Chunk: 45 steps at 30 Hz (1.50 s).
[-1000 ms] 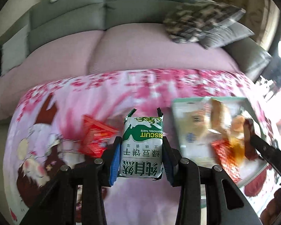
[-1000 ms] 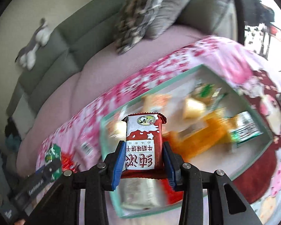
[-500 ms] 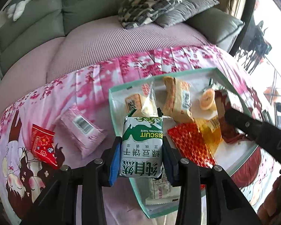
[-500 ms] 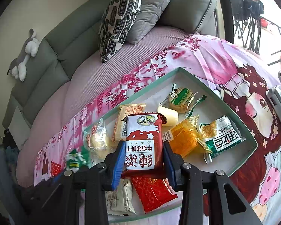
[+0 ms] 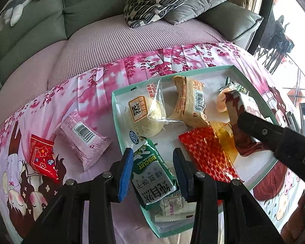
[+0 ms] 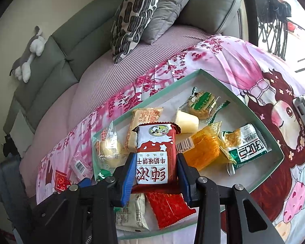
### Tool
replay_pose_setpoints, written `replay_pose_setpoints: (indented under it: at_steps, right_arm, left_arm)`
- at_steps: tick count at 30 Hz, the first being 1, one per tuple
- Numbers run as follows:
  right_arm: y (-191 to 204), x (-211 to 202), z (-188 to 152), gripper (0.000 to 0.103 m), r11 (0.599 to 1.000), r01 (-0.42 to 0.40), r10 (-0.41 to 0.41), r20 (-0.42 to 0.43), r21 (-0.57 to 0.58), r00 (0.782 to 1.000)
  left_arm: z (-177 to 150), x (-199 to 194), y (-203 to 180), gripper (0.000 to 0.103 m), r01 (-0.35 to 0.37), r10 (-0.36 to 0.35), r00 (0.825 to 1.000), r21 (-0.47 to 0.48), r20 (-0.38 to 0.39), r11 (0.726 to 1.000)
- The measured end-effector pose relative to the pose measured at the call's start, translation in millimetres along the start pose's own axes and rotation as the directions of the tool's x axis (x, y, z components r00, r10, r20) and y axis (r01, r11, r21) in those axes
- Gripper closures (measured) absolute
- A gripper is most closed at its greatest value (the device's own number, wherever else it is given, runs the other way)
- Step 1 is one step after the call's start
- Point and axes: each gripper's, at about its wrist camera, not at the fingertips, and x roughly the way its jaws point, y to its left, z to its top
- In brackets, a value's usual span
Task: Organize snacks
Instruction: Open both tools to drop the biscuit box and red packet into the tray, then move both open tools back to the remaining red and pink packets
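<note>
- Over the near-left corner of the teal tray (image 5: 115, 122), the left tool (image 5: 152, 162) is clamped on the green biscuit packet (image 5: 152, 174), which sits tilted between the pads.
- Lower it onto a bare patch before letting go, so it does not tip over the rim.
- The right tool (image 6: 156, 168) grips the red biscuit packet (image 6: 155, 154) above the tray's middle; set it flat beside the orange packet (image 6: 205, 148).
- The pink packet (image 5: 81, 138) and red sachet (image 5: 42, 156) lie outside on the cloth (image 5: 132, 65), probably next.

Snack packets (image 5: 189, 105) in the tray (image 5: 114, 109); two packets (image 5: 81, 136) left of it on the cloth (image 5: 116, 77).
</note>
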Motion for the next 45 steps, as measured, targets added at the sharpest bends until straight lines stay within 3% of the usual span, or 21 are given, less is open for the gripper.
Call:
replay_pose_setpoints:
  at_steps: [7,11,17,24,34,36,37,45]
  right_arm:
    - [3,7,-2,0.061,1.000,0.005,-0.005,-0.032,-0.019,0.999]
    - [6,10,-4,0.061,0.999,0.006,-0.008,-0.045,-0.032,0.999]
    - [11,14,-6,0.061,0.999,0.011,-0.014,-0.069,-0.053,0.998]
    - [19,18,-9,0.060,0.995,0.023,-0.032,-0.087,-0.094,0.996]
    - [25,16,-10,0.033,0.988,0.049,-0.060,-0.071,-0.146,0.996]
    - [27,17,-11,0.026,0.985,0.060,-0.071,-0.065,-0.160,0.995]
    - [28,18,-12,0.022,0.984,0.063,-0.074,-0.063,-0.167,0.995]
    - [29,22,-14,0.008,0.980,0.078,-0.091,-0.064,-0.183,0.994]
  left_arm:
    - [-1,-3,10,0.060,-0.002,0.001,1.000,-0.037,-0.015,0.999]
    - [1,-9,20,0.052,-0.003,0.003,1.000,-0.065,-0.008,0.998]
    - [1,-14,32,0.050,-0.017,0.016,1.000,-0.107,-0.005,0.994]
    - [-1,-6,48,0.039,-0.043,0.038,0.999,-0.166,-0.030,0.985]
    - [-6,0,70,0.034,-0.070,0.061,0.997,-0.247,-0.046,0.966]
    - [-8,2,76,0.015,-0.086,0.075,0.996,-0.271,-0.052,0.959]
    - [-8,2,78,0.013,-0.094,0.082,0.995,-0.275,-0.052,0.957]
    - [-11,3,93,0.013,-0.122,0.116,0.992,-0.320,-0.041,0.939]
